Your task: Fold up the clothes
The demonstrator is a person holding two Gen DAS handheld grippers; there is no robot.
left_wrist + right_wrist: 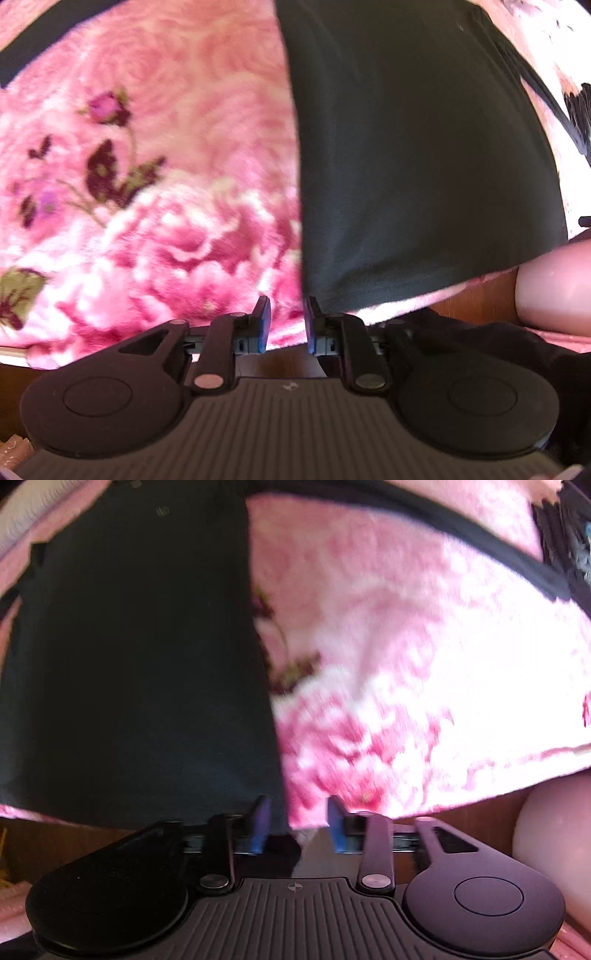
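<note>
A dark, folded garment (417, 147) lies flat on a pink floral blanket (166, 166). In the left wrist view it fills the right half, and its near left corner ends just above my left gripper (288, 321). That gripper points down with its blue-padded fingers apart and nothing between them. In the right wrist view the garment (129, 646) fills the left half. Its near right corner hangs beside the left finger of my right gripper (299, 823), whose jaws stand apart without pressing on the cloth.
The blanket (406, 664) ends at a near edge over brown wood (476, 299). A narrow black band (443, 528) crosses the blanket's far side. Part of a person's bare limb (554, 849) shows at the lower right. More black cloth (480, 350) lies beside the left gripper.
</note>
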